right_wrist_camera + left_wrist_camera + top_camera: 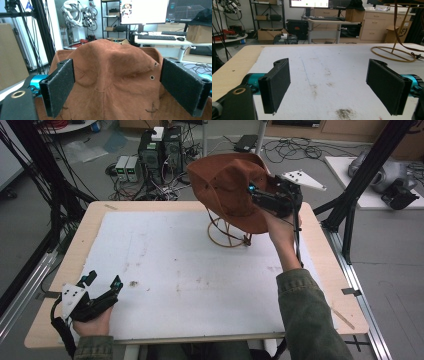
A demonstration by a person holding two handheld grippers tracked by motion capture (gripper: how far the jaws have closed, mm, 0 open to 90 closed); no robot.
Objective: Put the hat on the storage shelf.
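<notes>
**Brown hat on the wire stand, right claw poised at the crown**

Brown suede hat (227, 187) perched on a thin wire stand (226, 234) toward the far side of the bench (60, 270), tilted, crown turned toward the right claw (274, 200). Directly ahead of that claw, crown (113, 75) spanning the gap between the pads, jaws spread wide on either side, nothing clamped. Contact between pads and suede hard to judge; seemingly just short of it or barely brushing. Small eyelet (152, 77) near the right-hand pad, stitched marks lower down.

Likely step: taking hold of the hat at the crown, or having just set it down. For a clean grip: centred on the crown ridge, pads level with the pinch, closing gently, since soft suede will probably fold and slip. Straight lift upward advisable, to avoid dragging the light stand over. Ring base (393, 53) of the stand well ahead and to the right of the left claw.

Left claw (102, 287) resting low at the near edge of the bench, well apart from the hat, jaws also wide apart, bare stained white mat (322, 75) between them.
</notes>
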